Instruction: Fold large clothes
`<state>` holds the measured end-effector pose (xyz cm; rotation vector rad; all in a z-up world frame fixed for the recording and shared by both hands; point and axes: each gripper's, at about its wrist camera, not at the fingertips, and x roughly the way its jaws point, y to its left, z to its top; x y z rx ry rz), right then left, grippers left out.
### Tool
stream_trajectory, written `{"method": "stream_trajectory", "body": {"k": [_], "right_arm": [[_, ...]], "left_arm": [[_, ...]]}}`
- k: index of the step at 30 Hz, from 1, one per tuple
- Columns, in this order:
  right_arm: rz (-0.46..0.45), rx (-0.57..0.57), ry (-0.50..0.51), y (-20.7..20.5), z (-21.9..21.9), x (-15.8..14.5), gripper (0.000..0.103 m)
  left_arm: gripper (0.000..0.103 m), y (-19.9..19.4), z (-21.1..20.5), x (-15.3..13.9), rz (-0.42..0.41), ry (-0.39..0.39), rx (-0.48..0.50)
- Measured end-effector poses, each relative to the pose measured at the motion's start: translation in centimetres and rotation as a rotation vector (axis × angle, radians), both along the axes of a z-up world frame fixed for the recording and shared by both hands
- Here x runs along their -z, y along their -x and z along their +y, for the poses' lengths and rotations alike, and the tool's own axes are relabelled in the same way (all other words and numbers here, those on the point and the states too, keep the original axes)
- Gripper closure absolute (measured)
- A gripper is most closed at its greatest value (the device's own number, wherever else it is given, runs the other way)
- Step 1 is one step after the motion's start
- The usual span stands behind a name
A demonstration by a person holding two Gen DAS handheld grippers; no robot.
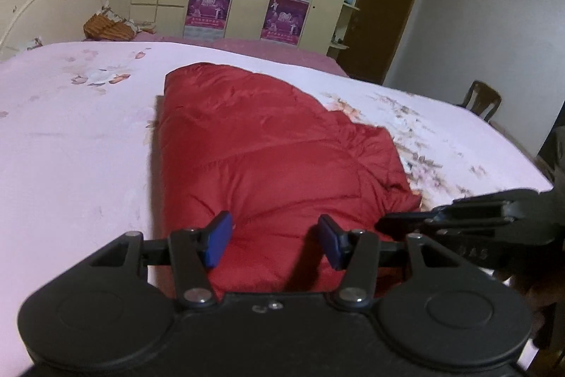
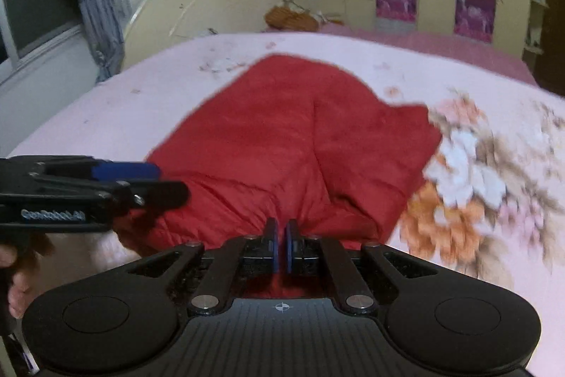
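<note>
Between the right gripper's [image 2: 281, 244] blue pads, pressed together, a pinch of the puffy red quilted jacket [image 2: 300, 143] seems caught; just beside it the left gripper [image 1: 273, 241] spreads its blue pads [image 1: 216, 244] apart, gripping nothing, over the jacket's near edge, while the garment lies folded on the pink floral bedspread [image 1: 70, 136]
</note>
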<state>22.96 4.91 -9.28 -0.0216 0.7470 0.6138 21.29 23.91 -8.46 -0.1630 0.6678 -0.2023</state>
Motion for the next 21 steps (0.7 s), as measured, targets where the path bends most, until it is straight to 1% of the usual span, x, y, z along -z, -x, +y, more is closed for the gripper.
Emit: {"method": "stream_trajectory", "body": {"k": [5, 10, 14, 16, 21], "right_arm": [[0.011, 0.012, 0.018, 0.8, -0.9, 1.0, 0.101], [0.028, 0.031, 0.036, 1.6, -1.6, 1.6, 0.101], [0.052, 0.034, 0.060, 2.0, -2.3, 1.7, 0.101], [0.050, 0.046, 0.078, 2.5, -2.7, 0.9, 0.101], [-0.038, 0.071, 0.008, 5.9, -4.8, -3.4, 0.101]], "left_arm": [[0.052, 1.1, 0.2, 0.4, 0.002, -0.010, -0.017], [0.052, 1.5, 0.2, 0.5, 0.006, -0.041, -0.032], [0.052, 2.2, 0.3, 0.5, 0.032, -0.080, -0.061], [0.052, 3.2, 0.7, -0.4, 0.052, -0.079, -0.094], [0.052, 7.1, 0.0, -4.2, -0.031, -0.052, -0.116]]}}
